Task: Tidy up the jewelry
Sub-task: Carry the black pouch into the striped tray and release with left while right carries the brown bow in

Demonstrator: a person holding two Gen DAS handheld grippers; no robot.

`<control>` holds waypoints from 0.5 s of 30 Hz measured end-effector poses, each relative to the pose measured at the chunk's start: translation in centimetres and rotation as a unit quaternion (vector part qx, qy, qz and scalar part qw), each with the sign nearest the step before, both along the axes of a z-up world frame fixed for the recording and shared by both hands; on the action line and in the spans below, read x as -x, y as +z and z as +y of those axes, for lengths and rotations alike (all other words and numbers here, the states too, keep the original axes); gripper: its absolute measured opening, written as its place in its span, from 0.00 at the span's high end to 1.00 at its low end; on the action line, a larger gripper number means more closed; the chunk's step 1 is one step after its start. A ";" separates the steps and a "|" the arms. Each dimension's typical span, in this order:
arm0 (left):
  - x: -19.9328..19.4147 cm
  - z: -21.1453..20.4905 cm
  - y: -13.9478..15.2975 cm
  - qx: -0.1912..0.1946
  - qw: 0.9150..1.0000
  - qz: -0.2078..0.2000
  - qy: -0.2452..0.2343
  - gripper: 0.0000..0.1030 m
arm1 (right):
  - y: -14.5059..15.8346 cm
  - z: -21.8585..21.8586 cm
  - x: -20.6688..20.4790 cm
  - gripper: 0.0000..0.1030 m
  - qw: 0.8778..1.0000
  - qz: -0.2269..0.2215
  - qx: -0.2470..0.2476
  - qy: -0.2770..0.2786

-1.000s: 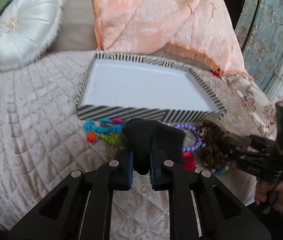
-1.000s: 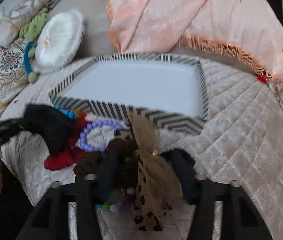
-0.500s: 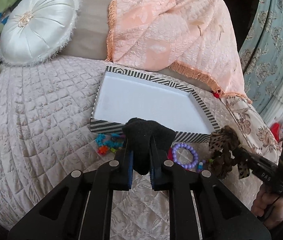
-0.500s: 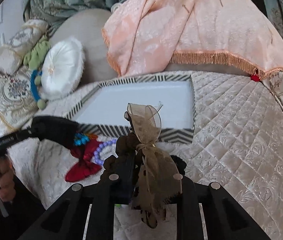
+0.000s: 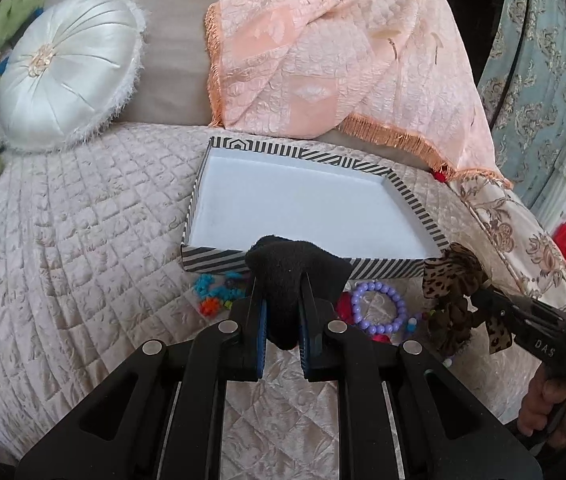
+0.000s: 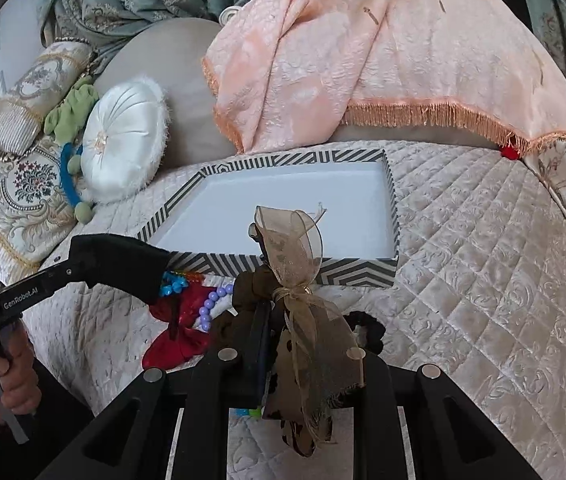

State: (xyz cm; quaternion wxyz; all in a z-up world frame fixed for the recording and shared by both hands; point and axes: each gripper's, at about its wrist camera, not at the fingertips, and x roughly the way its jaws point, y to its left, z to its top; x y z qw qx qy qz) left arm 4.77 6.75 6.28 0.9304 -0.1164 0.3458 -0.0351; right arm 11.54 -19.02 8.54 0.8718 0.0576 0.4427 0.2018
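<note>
L gripper (image 5: pixel 282 320), lower centre of left-wrist view: jaws nearly closed, clamped on black cloth item (image 5: pixel 295 276), held in front of tray's near wall. R gripper (image 6: pixel 307 344), lower centre of right-wrist view: jaws just closed in, pinched on brown bow (image 6: pixel 299 280), which is held clear of quilt (image 6: pixel 483 260), in front of tray. Striped tray (image 5: pixel 417 208) seen mid-frame, white floor bare. Purple bead bracelet (image 5: pixel 379 306), red bow (image 6: pixel 181 340) and teal beads (image 5: pixel 207 286) noted on quilt just below tray.

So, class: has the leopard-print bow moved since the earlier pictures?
Yes. The right claw has lifted the leopard-print bow off the quilt, up against the striped tray.
</note>
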 end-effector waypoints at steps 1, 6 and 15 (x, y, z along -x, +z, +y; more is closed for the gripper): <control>0.0 0.0 0.0 0.000 1.000 0.000 -0.001 0.89 | 0.0 0.1 0.1 0.83 1.000 -0.003 0.005 0.001; 0.1 -0.3 -0.2 -0.012 1.000 0.001 -0.002 0.89 | 0.1 0.6 0.6 0.82 1.000 -0.012 0.016 0.006; 0.2 -1.1 -0.5 -0.037 0.999 0.003 -0.001 0.89 | -0.7 1.2 0.9 0.82 1.000 -0.005 0.016 0.008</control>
